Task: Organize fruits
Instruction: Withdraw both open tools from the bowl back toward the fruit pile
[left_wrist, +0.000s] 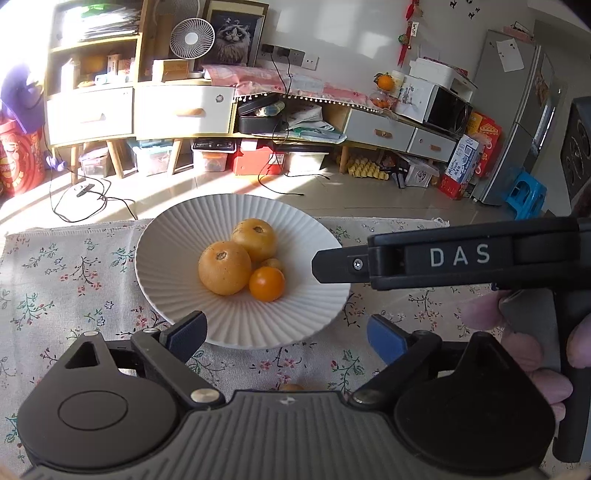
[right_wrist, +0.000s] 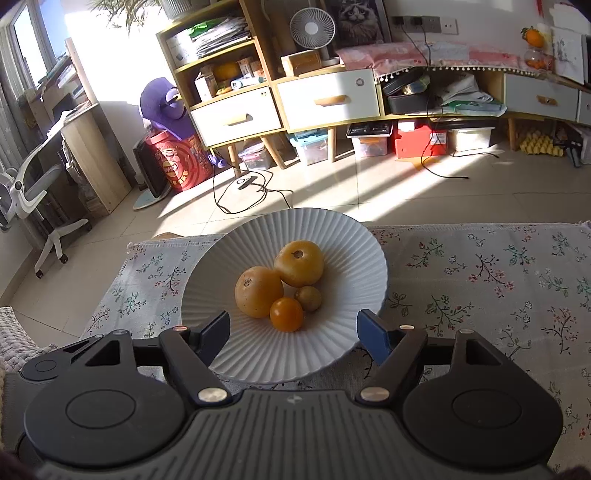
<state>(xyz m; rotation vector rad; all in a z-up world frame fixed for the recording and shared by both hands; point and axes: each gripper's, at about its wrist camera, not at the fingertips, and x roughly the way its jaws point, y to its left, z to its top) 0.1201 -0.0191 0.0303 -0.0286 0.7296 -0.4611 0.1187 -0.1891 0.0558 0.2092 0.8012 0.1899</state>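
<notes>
A white ribbed plate (left_wrist: 177, 280) (right_wrist: 351, 251) sits on the floral tablecloth. It holds two large yellow-orange fruits (left_wrist: 224, 267) (right_wrist: 299, 263), a small bright orange fruit (left_wrist: 266, 284) (right_wrist: 286, 314) and a small dull one (left_wrist: 272, 263) (right_wrist: 309, 298). My left gripper (left_wrist: 286, 334) is open and empty at the plate's near rim. My right gripper (right_wrist: 293, 332) is open and empty over the plate's near edge; its side shows in the left wrist view (left_wrist: 443, 258). A small orange fruit (left_wrist: 291, 387) peeks out on the cloth under my left gripper.
The floral tablecloth (right_wrist: 480, 280) stretches right of the plate, with its far edge (right_wrist: 480, 226) just behind. Beyond are the tiled floor (right_wrist: 369, 192), cables, wooden shelving with drawers (right_wrist: 328, 99) and storage boxes.
</notes>
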